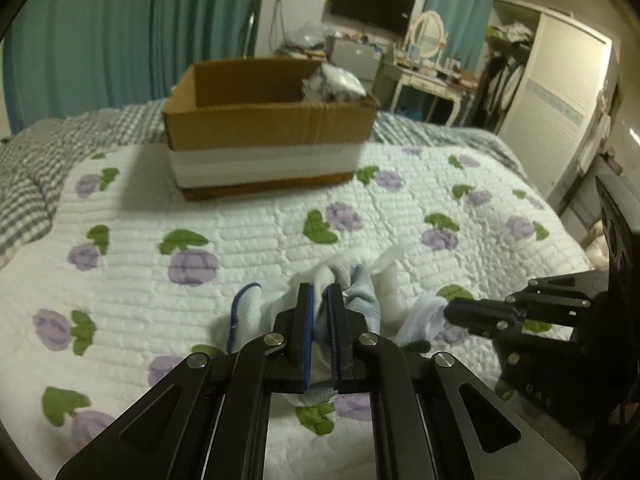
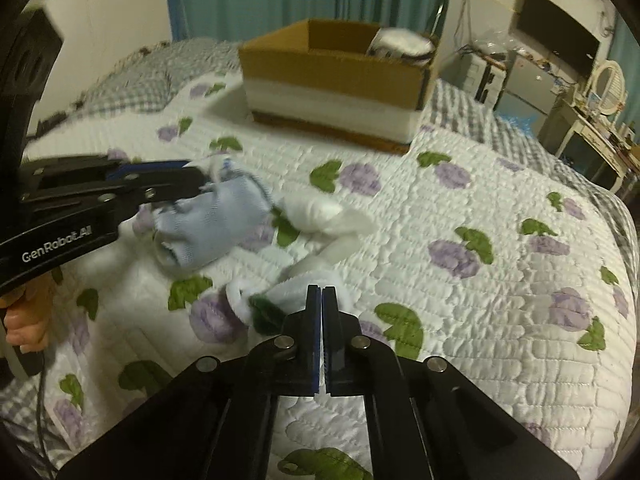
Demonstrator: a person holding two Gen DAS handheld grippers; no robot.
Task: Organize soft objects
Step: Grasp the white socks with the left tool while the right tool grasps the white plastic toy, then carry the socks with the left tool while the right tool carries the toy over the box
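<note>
Pale blue sock (image 2: 212, 222), bunched, lifted just off the quilt (image 2: 460, 208); the left tool (image 1: 319, 292) is clamped tight on its fabric, blue pads pressed into the cloth. White sock (image 2: 296, 294) with a dark green patch, pinched at its edge by the right tool (image 2: 322, 292), jaws closed all the way. More white cloth (image 2: 320, 214) lies crumpled between the two socks, resting on the quilt. Quilt is white, printed with purple flowers and green leaves, spread over a bed with grey checked bedding (image 1: 32, 168). Further back on the bed, well apart from the socks, an open cardboard box (image 1: 264, 128) with soft items already showing in its right corner. A hand (image 2: 24, 320) grips the left tool's handle.
</note>
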